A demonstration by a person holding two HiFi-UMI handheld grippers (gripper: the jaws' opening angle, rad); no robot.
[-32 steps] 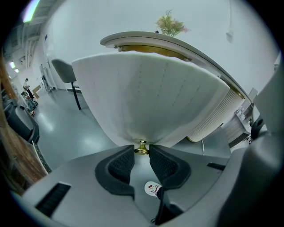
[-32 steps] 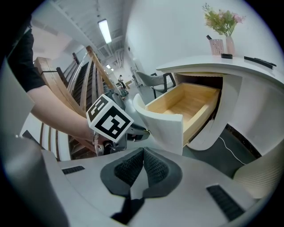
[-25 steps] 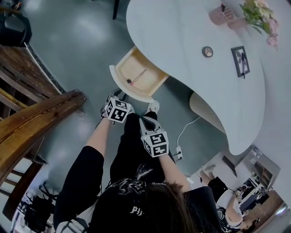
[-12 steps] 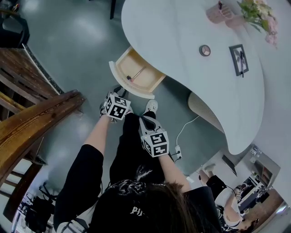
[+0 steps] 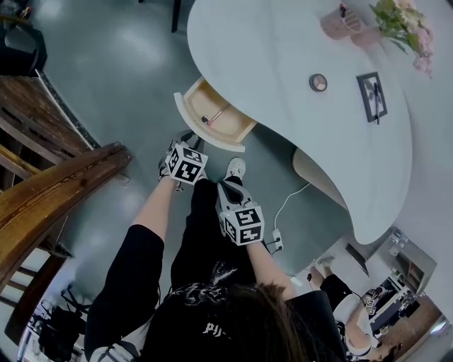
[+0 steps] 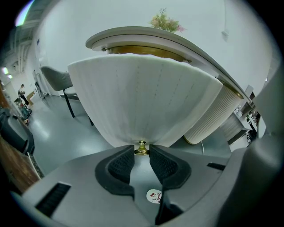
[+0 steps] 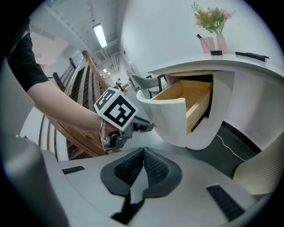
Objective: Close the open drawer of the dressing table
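The dressing table is white and curved, with one wooden drawer still standing out from under its top. In the left gripper view the drawer's white curved front fills the middle, and its small brass knob sits between my pads. My left gripper is shut on that knob; it also shows in the head view and the right gripper view. My right gripper hangs back over the person's legs, shut and empty.
A thin brush lies in the drawer. On the tabletop stand a round compact, a picture frame, a pink cup and flowers. A wooden rail runs at left. A power strip lies on the floor by the ribbed pedestal.
The drawer has slid further in under the tabletop, and my left gripper has followed it on the knob. The right gripper has stayed about where it was.
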